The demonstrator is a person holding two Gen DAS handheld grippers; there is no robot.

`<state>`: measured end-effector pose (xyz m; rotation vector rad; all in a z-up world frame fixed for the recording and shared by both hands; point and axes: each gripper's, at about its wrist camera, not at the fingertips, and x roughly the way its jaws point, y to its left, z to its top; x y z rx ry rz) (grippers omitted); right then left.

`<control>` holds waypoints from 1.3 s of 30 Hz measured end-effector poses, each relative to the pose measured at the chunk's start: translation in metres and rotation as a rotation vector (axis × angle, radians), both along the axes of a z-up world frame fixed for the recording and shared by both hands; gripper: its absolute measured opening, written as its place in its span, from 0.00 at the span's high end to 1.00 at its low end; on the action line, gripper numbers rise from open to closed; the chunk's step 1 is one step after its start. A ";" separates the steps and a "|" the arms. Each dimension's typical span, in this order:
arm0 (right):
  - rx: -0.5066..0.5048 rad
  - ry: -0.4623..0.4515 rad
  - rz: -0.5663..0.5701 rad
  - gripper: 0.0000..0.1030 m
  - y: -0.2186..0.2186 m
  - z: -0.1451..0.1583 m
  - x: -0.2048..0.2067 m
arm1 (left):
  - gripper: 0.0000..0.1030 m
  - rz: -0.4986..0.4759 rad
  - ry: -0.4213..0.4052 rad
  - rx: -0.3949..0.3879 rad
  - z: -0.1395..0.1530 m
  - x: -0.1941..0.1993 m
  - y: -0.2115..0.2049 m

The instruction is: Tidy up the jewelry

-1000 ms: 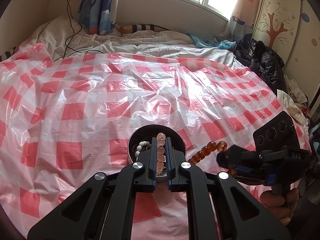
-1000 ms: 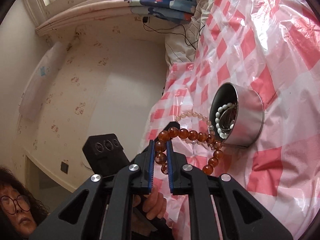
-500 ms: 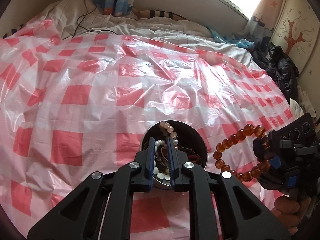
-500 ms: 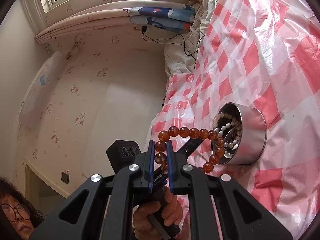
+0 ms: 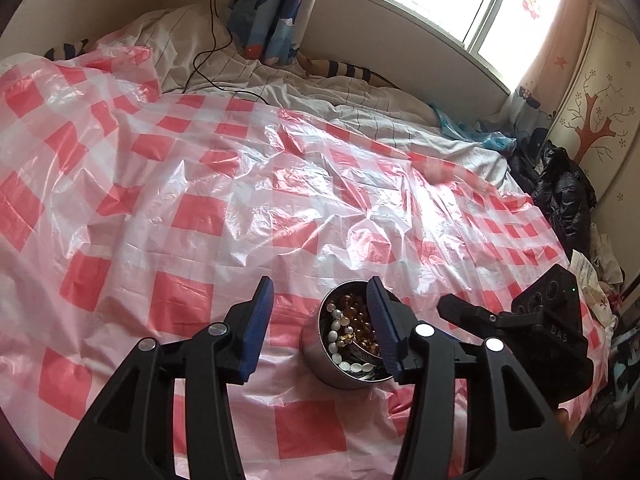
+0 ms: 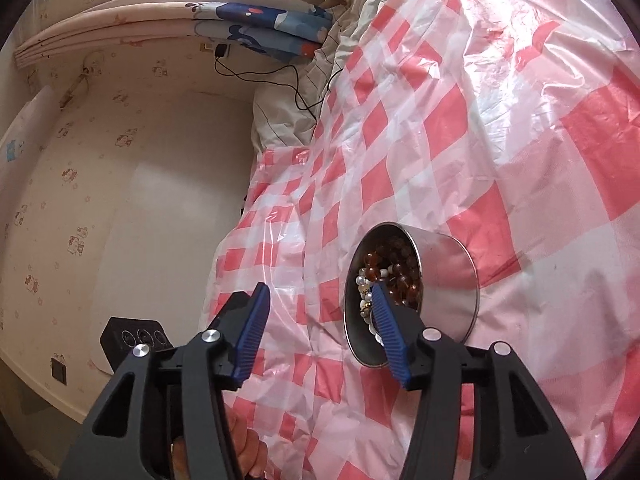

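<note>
A round metal tin (image 5: 320, 360) stands on the red-and-white checked plastic sheet (image 5: 200, 216). It holds an amber bead bracelet (image 5: 356, 318) and a white bead string (image 5: 334, 336). My left gripper (image 5: 320, 294) is open and empty just in front of the tin. In the right wrist view the tin (image 6: 448, 276) shows its side wall, with amber beads (image 6: 400, 268) and white beads (image 6: 366, 300) inside. My right gripper (image 6: 320, 292) is open and empty, its right finger at the tin's rim. The right gripper body (image 5: 532, 328) shows in the left wrist view.
The sheet covers a bed with a white striped quilt (image 5: 360, 108) behind. A black cable (image 5: 208, 52) runs over the pillow. Dark clothes (image 5: 560, 192) lie at the right edge. The left gripper's body (image 6: 132, 334) and a bare wall (image 6: 120, 200) lie to the left.
Both grippers have opened. The amber bracelet left my right gripper and now lies in the tin with the pale beads that my left gripper let go.
</note>
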<state>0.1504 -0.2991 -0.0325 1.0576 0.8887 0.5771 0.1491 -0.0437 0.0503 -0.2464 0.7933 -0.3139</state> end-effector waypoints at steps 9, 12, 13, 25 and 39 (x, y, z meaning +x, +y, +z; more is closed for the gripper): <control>-0.429 0.011 -0.028 0.31 -0.003 0.012 -0.089 | 0.25 0.019 -0.051 0.223 -0.001 -0.025 -0.005; -0.720 -0.016 -0.046 0.22 0.021 0.014 -0.119 | 0.17 0.034 -0.092 0.265 0.006 -0.038 -0.004; -0.763 -0.026 -0.048 0.22 0.027 0.014 -0.123 | 0.13 0.044 -0.111 0.281 0.010 -0.043 -0.004; -1.010 -0.149 -0.058 0.10 0.069 0.050 -0.130 | 0.07 0.116 -0.174 0.395 0.016 -0.105 0.017; -1.023 -0.115 -0.133 0.08 0.073 0.034 -0.121 | 0.07 0.059 -0.137 0.474 -0.002 -0.102 -0.014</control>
